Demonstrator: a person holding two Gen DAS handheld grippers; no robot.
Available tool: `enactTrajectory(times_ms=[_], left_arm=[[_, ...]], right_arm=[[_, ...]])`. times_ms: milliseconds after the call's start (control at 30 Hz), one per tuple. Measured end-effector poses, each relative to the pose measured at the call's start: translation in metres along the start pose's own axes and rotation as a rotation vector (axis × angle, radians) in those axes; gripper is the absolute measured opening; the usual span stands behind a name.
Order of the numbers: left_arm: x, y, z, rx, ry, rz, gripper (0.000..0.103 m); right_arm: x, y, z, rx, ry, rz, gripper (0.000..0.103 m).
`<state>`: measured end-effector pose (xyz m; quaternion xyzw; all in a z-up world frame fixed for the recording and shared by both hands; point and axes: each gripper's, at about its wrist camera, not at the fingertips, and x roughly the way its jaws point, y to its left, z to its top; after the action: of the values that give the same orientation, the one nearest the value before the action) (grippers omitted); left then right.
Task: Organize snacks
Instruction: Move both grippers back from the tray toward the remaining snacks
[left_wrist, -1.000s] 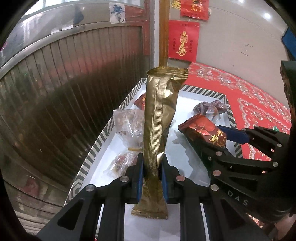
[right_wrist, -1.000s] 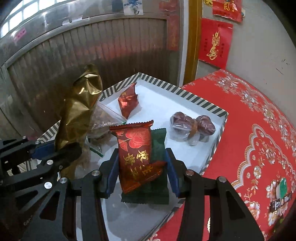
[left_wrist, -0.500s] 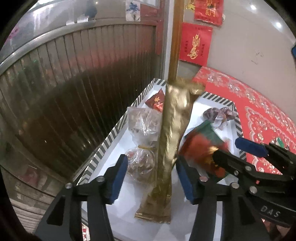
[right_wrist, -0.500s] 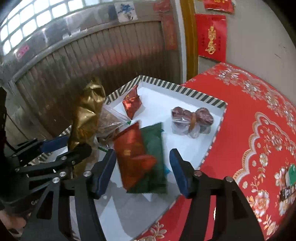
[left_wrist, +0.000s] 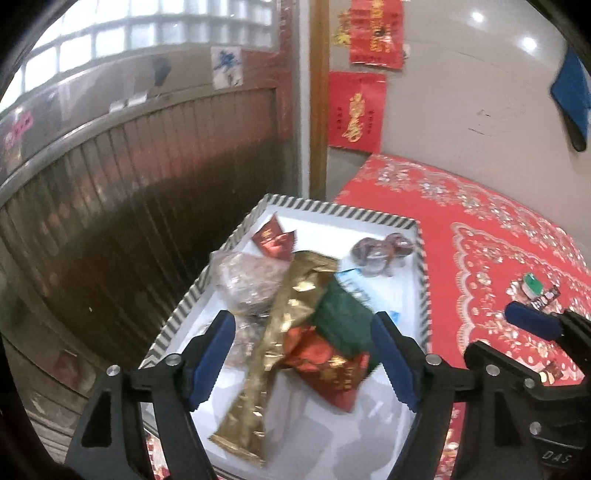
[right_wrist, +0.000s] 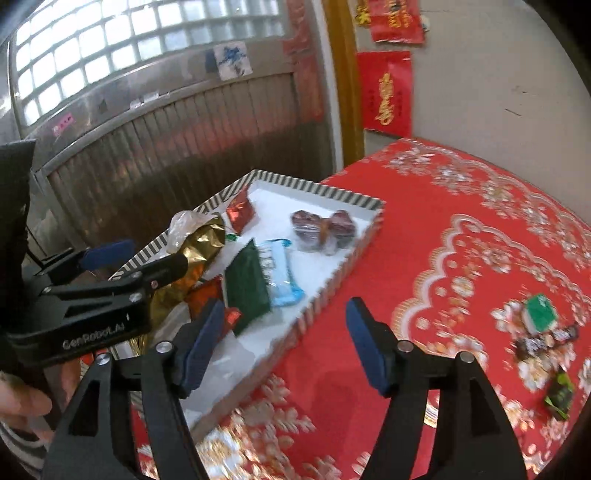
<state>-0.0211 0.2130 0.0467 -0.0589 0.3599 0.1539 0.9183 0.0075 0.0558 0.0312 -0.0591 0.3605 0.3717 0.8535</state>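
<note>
"GenRobot.AI" stands on the left gripper (right_wrist: 107, 264), "DAS" on the right gripper (left_wrist: 532, 325).

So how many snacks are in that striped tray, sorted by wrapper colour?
Red packets: 2
Gold pouch: 1
Green packet: 1
Light blue packet: 1
Clear bags: 2
Total in the tray: 7

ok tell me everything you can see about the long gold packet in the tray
The long gold packet is a narrow, crinkled foil-looking wrapper with crimped ends. It lies free in the striped tray, slanting from the near edge toward the middle. Its upper part leans on the clear bag and touches the red packet and the green packet. No gripper holds it.
</note>
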Motion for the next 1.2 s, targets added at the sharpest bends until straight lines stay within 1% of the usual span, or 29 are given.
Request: enactTrajectory(times_ms=[33, 167, 300, 367, 400, 600, 667, 733, 900, 1033, 1133, 1200], left_arm=[[-0.001, -0.006, 0.000, 0.008, 0.000, -0.011, 0.078], [-0.005, -0.030, -0.003, 0.047, -0.002, -0.040, 0.079], [-0.008, -0.055, -0.006, 0.077, -0.001, -0.079, 0.079], [-0.010, -0.068, -0.007, 0.090, -0.003, -0.109, 0.079], [-0.011, -0.073, -0.007, 0.098, -0.005, -0.116, 0.079], [-0.016, -0.125, -0.014, 0.217, 0.004, -0.141, 0.079], [-0.016, -0.142, -0.017, 0.260, 0.018, -0.156, 0.079], [-0.015, -0.158, -0.020, 0.289, 0.036, -0.173, 0.079], [-0.017, -0.195, -0.029, 0.365, 0.061, -0.267, 0.079], [-0.018, -0.224, -0.039, 0.427, 0.096, -0.355, 0.079], [-0.017, -0.241, -0.048, 0.471, 0.124, -0.368, 0.079], [-0.016, -0.249, -0.054, 0.495, 0.143, -0.376, 0.079]], right_arm=[[-0.004, -0.004, -0.002, 0.003, 0.000, -0.016, 0.072], [-0.022, -0.026, -0.013, 0.036, -0.004, -0.052, 0.072], [-0.042, -0.050, -0.026, 0.072, -0.005, -0.108, 0.073], [-0.050, -0.060, -0.032, 0.087, -0.004, -0.127, 0.076], [-0.057, -0.067, -0.036, 0.092, 0.000, -0.152, 0.079], [-0.099, -0.103, -0.056, 0.102, 0.002, -0.252, 0.079], [-0.121, -0.123, -0.065, 0.117, 0.000, -0.307, 0.079], [-0.139, -0.141, -0.073, 0.150, -0.008, -0.340, 0.080], [-0.172, -0.178, -0.096, 0.229, -0.019, -0.382, 0.081], [-0.184, -0.195, -0.109, 0.274, -0.033, -0.385, 0.081], [-0.187, -0.203, -0.115, 0.315, -0.050, -0.350, 0.081], [-0.188, -0.205, -0.116, 0.318, -0.057, -0.347, 0.082]])
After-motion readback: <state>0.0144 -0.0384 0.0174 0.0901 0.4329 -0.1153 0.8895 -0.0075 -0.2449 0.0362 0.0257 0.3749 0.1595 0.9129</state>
